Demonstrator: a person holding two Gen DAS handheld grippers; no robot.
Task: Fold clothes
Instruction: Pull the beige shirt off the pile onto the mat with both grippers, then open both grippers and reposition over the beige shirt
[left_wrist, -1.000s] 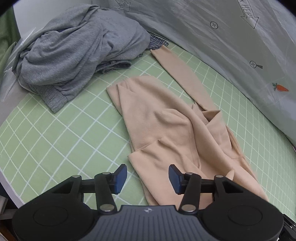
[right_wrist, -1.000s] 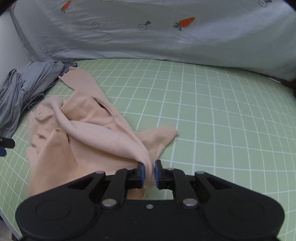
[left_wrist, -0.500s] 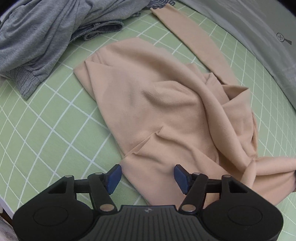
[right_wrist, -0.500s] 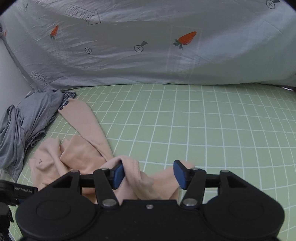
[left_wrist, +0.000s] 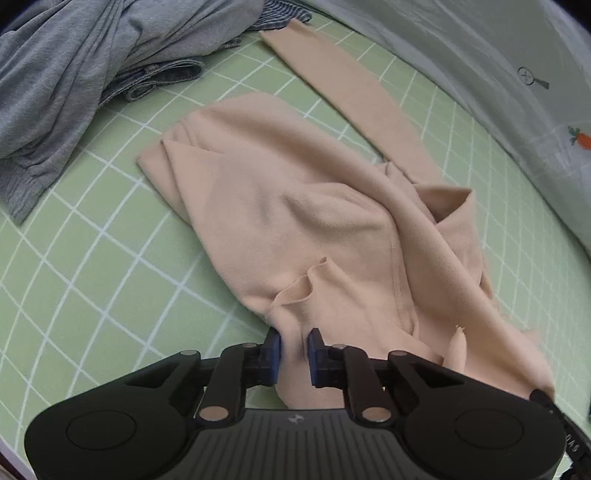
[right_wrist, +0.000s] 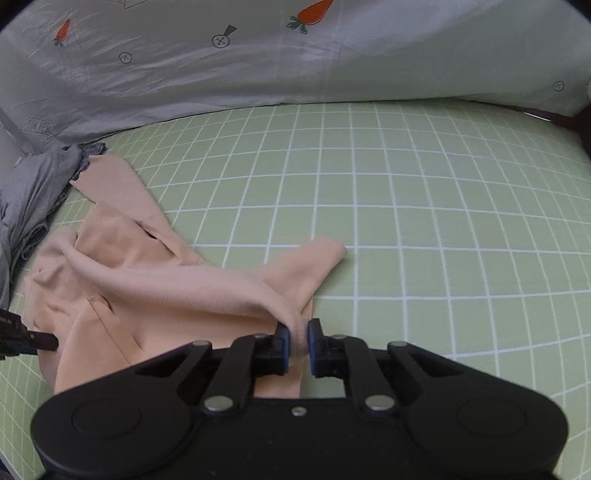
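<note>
A beige long-sleeved top (left_wrist: 295, 206) lies rumpled on the green checked bedsheet (left_wrist: 92, 266). One sleeve stretches toward the far grey cover. My left gripper (left_wrist: 293, 345) is closing, and its blue pads pinch a bunched fold at the near edge of the top. In the right wrist view the same beige top (right_wrist: 155, 295) spreads to the left. My right gripper (right_wrist: 298, 341) is closing too, with a ridge of the beige cloth squeezed between its pads. The tip of the left gripper (right_wrist: 22, 338) shows at the left edge of that view.
A heap of grey clothes (left_wrist: 74, 66) lies at the far left, with a denim piece (left_wrist: 162, 77) under it. A pale grey cover with carrot prints (right_wrist: 295, 55) rises along the far side. Bare green checked sheet (right_wrist: 443, 229) spreads to the right.
Both grippers stood wide half a second ago and have now closed on folds of the beige top. The left gripper moved in over the near edge; the right one re-gripped the sleeve ridge.
</note>
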